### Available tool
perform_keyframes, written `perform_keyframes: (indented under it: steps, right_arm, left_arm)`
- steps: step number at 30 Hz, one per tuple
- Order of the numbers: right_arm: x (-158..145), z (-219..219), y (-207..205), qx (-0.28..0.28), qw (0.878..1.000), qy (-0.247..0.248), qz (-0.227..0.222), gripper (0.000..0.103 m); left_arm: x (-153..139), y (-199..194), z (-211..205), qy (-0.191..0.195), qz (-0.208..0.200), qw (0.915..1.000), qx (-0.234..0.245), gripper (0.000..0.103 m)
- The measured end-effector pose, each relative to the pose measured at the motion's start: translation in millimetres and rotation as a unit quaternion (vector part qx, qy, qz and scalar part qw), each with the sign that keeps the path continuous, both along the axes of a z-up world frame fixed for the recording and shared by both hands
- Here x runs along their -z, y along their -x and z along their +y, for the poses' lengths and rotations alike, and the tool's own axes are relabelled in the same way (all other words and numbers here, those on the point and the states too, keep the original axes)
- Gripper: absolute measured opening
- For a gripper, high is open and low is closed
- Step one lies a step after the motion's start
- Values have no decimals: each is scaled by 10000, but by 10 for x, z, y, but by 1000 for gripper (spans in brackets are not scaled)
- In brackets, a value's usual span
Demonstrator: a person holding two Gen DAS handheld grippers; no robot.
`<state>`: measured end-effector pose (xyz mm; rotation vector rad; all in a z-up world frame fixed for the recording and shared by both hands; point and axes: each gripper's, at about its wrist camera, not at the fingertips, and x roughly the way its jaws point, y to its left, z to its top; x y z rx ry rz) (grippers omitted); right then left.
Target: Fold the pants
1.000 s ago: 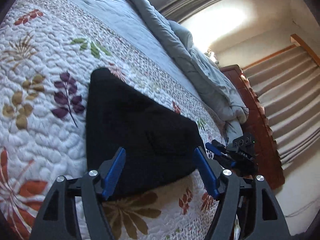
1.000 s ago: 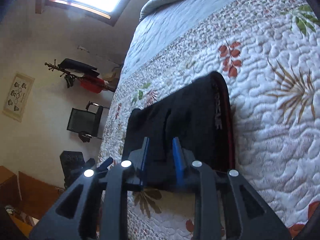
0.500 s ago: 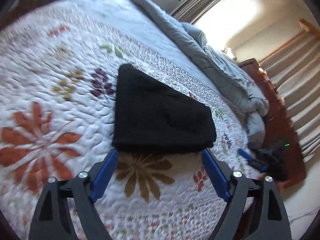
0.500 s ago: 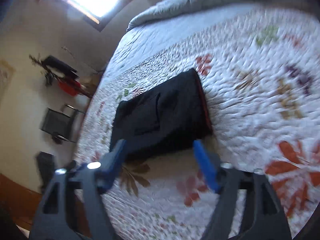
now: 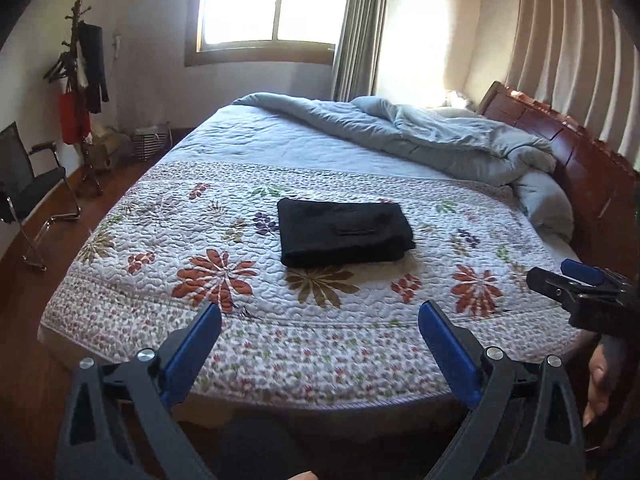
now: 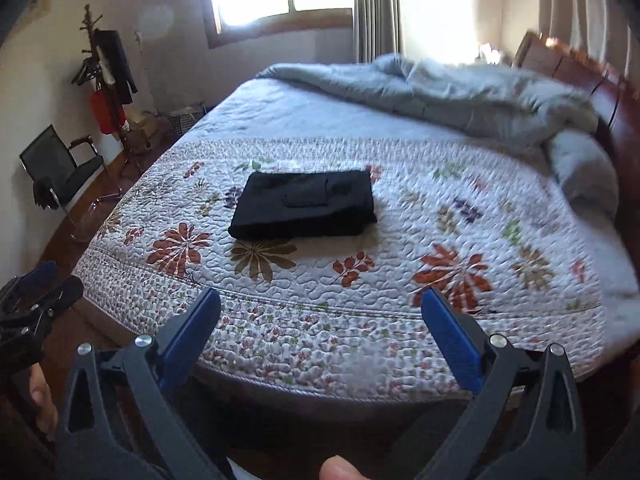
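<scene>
The black pants (image 5: 344, 232) lie folded into a flat rectangle on the flowered quilt (image 5: 224, 280) in the middle of the bed; they also show in the right wrist view (image 6: 304, 206). My left gripper (image 5: 320, 320) is open and empty, held back off the foot of the bed, well short of the pants. My right gripper (image 6: 320, 312) is also open and empty, likewise off the bed's edge. The right gripper shows at the right edge of the left wrist view (image 5: 580, 284). The left gripper shows at the left edge of the right wrist view (image 6: 36, 300).
A rumpled grey duvet (image 5: 440, 140) is heaped along the far side by the wooden headboard (image 5: 560, 148). A black chair (image 5: 28, 184) and a coat stand (image 5: 80, 80) are on the wooden floor at the left. A window (image 5: 272, 4) is behind.
Both grippers have pulled back from the pants to beyond the bed's edge. The right gripper, shut on the pants' edge one second ago, has opened and let go. The pants stay folded.
</scene>
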<state>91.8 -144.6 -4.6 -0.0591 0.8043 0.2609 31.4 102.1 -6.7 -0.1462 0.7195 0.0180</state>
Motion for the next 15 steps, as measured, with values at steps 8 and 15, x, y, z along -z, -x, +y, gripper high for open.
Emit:
perform_keyframes:
  steps: [8,15]
  right_arm:
    - [-431,-59,841,80,9976,12,-681,100]
    - [-535,-118,1206,109,9952,110,-968,100]
  left_arm:
    - [-323,746,-293,273,-344,9990,28,99]
    - [-366,1040,-431,222,-361,9991,-12,99]
